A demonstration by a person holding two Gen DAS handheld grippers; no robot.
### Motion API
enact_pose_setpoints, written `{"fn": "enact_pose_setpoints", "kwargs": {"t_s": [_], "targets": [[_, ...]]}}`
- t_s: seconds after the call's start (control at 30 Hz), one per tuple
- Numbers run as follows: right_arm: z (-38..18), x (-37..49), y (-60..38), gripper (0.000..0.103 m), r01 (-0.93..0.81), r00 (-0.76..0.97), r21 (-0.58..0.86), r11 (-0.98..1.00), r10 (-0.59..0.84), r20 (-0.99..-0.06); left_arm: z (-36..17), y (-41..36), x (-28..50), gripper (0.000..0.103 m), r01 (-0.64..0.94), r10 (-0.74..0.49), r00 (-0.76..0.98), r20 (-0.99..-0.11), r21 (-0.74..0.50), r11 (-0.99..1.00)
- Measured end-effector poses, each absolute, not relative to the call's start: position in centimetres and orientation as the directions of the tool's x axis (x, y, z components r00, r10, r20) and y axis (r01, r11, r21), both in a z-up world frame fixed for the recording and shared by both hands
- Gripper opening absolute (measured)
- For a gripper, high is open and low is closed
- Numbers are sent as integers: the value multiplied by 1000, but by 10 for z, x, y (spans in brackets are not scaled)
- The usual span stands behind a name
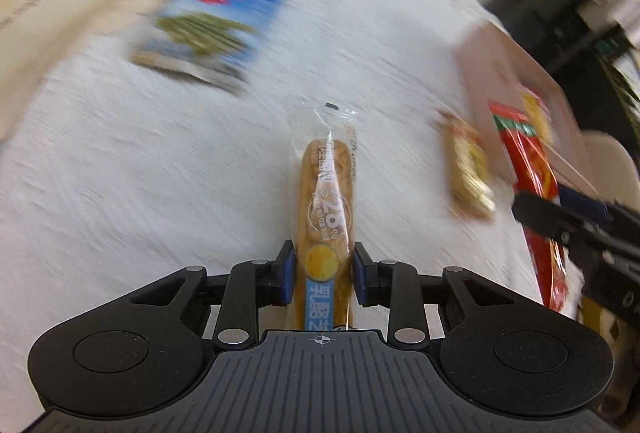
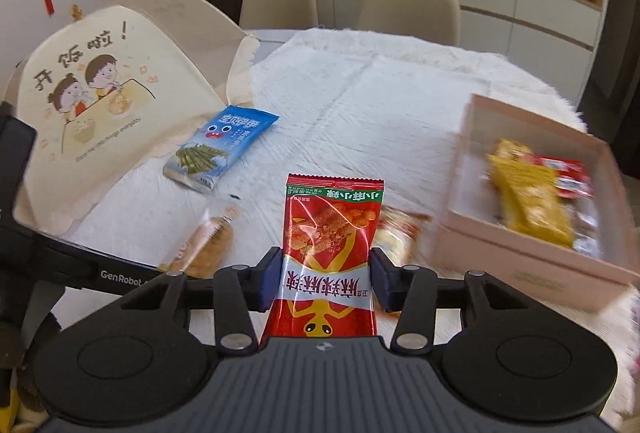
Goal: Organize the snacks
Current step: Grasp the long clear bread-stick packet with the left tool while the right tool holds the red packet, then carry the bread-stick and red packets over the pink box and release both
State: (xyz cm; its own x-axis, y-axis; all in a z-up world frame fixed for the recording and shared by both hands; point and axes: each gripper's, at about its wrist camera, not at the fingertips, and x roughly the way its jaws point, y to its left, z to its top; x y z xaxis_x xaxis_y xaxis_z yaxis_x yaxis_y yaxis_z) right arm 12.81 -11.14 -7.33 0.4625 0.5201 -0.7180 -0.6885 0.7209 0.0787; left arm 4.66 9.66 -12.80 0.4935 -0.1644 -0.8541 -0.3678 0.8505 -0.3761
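My left gripper [image 1: 323, 269] is shut on a long bread stick snack [image 1: 328, 201] in a clear wrapper, held above the white cloth; it also shows in the right wrist view [image 2: 208, 241]. My right gripper [image 2: 325, 279] is shut on a red snack packet [image 2: 330, 253], which also shows at the right of the left wrist view [image 1: 534, 169]. A blue seaweed snack packet [image 2: 218, 149] lies on the cloth; it also shows in the left wrist view [image 1: 212, 25]. A pink box [image 2: 520, 257] at the right holds a yellow packet [image 2: 528, 193] and a red one.
A small wrapped snack [image 1: 468, 169] lies on the cloth beside the pink box [image 1: 500, 73]. A cream printed bag [image 2: 100, 105] stands at the left. The white cloth [image 2: 360, 105] covers a round table. Two chairs [image 2: 408, 9] stand behind it.
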Motion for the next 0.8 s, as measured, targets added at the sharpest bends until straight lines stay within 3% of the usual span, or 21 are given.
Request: {"fn": "enact_pose_setpoints", "kwargs": {"t_s": [0.2,0.47,0.8], "targets": [[-67,110,-167,46,-641,535,23,767,468,-703,-126,30,44,32,-198,-306,416,-856,-414,889],[-66,109,-218,46,-545,595,53,837,430,-679,-84,-6,47,32,-82,-339,468,-816,-422,903],[-34,98,-266,46,-446,709,61,893,394,-585,64,1,116,33,61,-333,759,-560,-447,892]]}}
